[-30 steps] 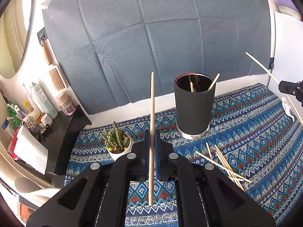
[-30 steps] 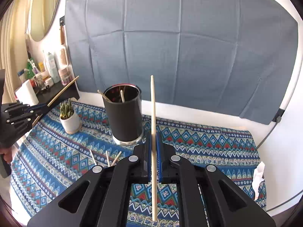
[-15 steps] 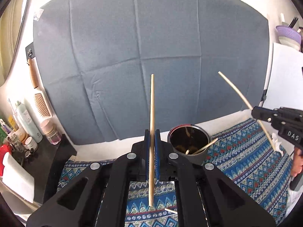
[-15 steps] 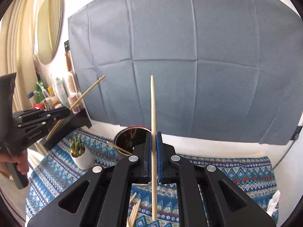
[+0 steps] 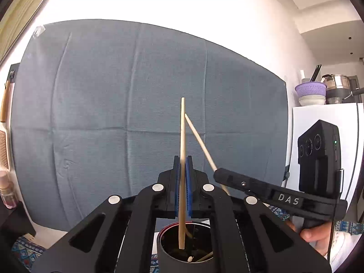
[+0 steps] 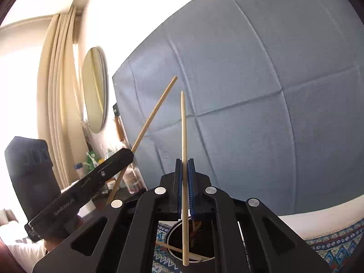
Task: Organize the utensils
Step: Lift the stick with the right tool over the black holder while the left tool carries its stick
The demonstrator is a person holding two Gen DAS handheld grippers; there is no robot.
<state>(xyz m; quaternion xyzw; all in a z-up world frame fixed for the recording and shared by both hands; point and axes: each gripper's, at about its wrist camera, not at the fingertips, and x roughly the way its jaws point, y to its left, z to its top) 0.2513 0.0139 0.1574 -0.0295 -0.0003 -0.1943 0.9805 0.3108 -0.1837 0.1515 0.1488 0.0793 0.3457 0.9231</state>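
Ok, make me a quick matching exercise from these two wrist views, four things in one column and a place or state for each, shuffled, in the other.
Things:
1. left gripper
2. black cup
3. purple basket
4. oval mirror

Places or states:
A. on the wall beside the curtain
B. shut on an upright chopstick
C. up on the white cabinet
D. below the grippers, sticks already inside

Pairs: 1-B, 2-D, 3-C, 4-A
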